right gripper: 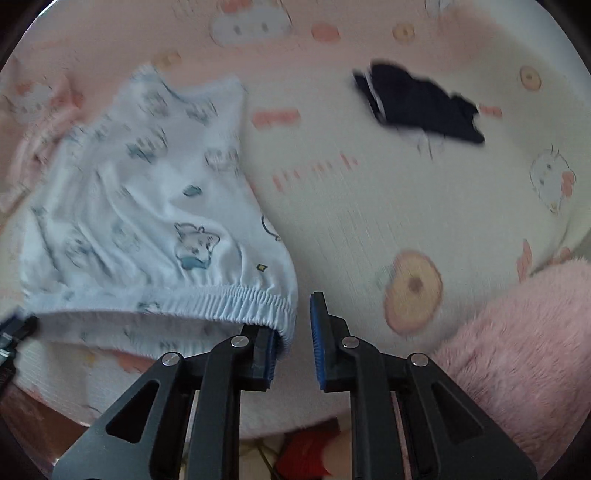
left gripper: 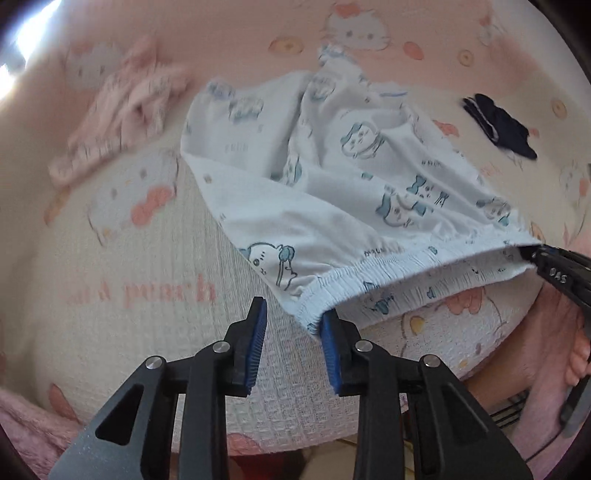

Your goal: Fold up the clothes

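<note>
A bed (left gripper: 155,266) is covered by a cream and pink sheet (right gripper: 369,206) printed with cartoon cats, bows and doughnuts. A fluffy pink blanket (right gripper: 524,332) is seen at its near edge. Bright light (left gripper: 33,33) is admitted at the upper left. Below the edge, something red (right gripper: 306,454) is glimpsed on the floor.

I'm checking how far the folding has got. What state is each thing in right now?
White printed shorts: unfolded, spread out, waistband lifted at both ends.
Pink garment: crumpled, untouched.
Dark garment: bunched up, lying apart.
Left gripper: jaws apart, waistband end touching the right-hand finger, not pinched.
Right gripper: jaws apart, waistband end draped over the left-hand finger.
</note>
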The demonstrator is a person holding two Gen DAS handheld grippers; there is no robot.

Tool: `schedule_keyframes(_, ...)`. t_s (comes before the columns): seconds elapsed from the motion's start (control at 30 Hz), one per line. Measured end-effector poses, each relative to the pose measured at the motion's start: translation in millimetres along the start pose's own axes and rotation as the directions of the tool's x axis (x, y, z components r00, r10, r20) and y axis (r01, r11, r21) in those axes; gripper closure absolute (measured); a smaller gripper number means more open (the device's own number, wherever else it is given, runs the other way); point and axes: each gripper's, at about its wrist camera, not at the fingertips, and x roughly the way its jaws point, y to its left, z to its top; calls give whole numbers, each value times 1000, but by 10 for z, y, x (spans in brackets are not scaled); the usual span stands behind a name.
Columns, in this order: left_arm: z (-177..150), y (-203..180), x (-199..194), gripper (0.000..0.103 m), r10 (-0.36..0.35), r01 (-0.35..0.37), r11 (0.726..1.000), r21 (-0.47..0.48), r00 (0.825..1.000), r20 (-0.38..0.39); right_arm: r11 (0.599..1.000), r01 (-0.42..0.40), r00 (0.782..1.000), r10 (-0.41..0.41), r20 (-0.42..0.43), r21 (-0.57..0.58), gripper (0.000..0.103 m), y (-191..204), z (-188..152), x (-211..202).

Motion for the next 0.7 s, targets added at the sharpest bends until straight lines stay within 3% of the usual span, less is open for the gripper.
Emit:
schedule_keyframes(0.03, -6, -9, -19, 73, -14, 15, 1000, 12, 1000, -12, 1000, 4, 1000, -4, -20, -24, 83, 24, -35, 15)
schedule_keyframes(0.07, -40, -5, -19, 72, -69, 70, 998, 4, 997, -39, 999, 7, 999, -9, -40, -49, 76, 47, -70, 31)
schedule_keyframes(0.13, -69, 34, -97, 65, -201, 198, 978, -65, 978, -47, 996, -42, 999, 40, -26, -78, 74, 68, -111, -77)
schedule_keyframes(0.17, -80, 54, -142, 61, -265, 260, 960, -103, 963, -45, 993, -70, 997, 69, -14, -91, 72, 76, -129, -143)
schedule_keyframes(0.23, -91, 165, -247, 61, -315, 314, 937, -154, 949, 18, 979, -159, 985, 166, 40, -129, 70, 80, -154, -365)
schedule_keyframes(0.33, -64, 401, -180, 62, -257, 261, 929, -260, 965, 52, 955, -231, 957, 258, 136, -187, 69, 100, -143, -634)
schedule_keyframes(0.4, -78, 530, -65, 80, -231, 230, 912, -338, 972, 37, 947, -248, 936, 289, 201, -205, 69, 126, -104, -739)
schedule_keyframes(0.53, -129, 623, 80, 81, -294, 282, 868, -408, 955, 35, 967, -183, 959, 216, 182, -179, 68, 223, 50, -470)
schedule_keyframes(0.6, -86, 570, 78, 81, -289, 277, 881, -384, 957, 27, 965, -207, 969, 224, 104, -159, 68, 251, 97, -247)
schedule_keyframes(0.7, -52, 336, 324, 82, -234, 197, 928, -316, 968, -85, 972, -156, 987, 158, -2, -175, 68, 306, 47, -20)
